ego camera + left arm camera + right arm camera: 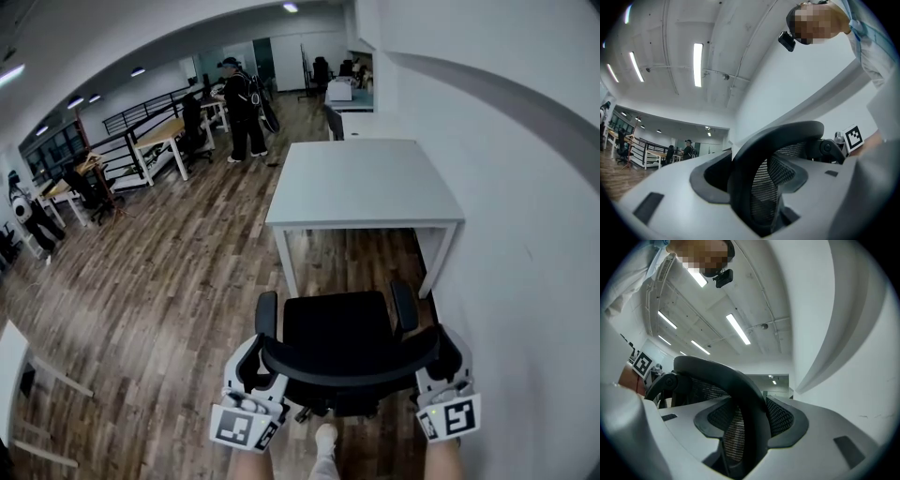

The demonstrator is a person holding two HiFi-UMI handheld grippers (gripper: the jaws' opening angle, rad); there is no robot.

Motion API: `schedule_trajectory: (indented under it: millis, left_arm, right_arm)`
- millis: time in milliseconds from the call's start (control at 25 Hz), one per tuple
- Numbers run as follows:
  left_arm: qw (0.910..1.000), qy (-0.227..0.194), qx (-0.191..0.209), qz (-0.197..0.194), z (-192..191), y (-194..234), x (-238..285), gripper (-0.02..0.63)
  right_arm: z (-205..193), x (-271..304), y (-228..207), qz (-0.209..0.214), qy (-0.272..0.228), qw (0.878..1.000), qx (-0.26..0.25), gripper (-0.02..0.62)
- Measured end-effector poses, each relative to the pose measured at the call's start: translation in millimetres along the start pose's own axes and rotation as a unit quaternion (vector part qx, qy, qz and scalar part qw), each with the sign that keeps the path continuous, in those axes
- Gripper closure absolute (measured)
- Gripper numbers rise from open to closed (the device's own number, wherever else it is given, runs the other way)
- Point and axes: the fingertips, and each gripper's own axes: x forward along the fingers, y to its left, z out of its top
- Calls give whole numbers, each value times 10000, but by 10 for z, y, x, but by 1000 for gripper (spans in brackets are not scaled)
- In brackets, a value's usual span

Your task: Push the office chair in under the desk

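So the office chair sat just short of the white desk, seat facing the near edge and not under it yet. The space between the two front legs was open, with bare floor showing through. The desk's right side ran close along the white wall, so things were tight on that side, while the left had a big stretch of floor to move in. The left gripper was clamped on the left end of the curved rim along the top of the backrest, and the right gripper was clamped on the right end; in both gripper views the black rim and mesh sat right between the jaws, which stood wide around it. The armrests stuck out on both sides of the seat. A light shoe showed right behind the chair base. As for print, each marker cube had a black-and-white square pattern on it. The floor was dark wood planks with a streaky grain. It was a long open office, with more desks by a black railing, a person in dark clothes standing well back, and strip lights on a pale ceiling
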Motion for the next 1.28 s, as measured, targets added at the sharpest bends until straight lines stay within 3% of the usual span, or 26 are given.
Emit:
schedule_trajectory:
  millis: [1280]
  left_arm:
    - [9985,11,-240,-484,-350,156,1287,376]
  right_arm:
    - [-315,689,-748,-320,364,9985,-256,377]
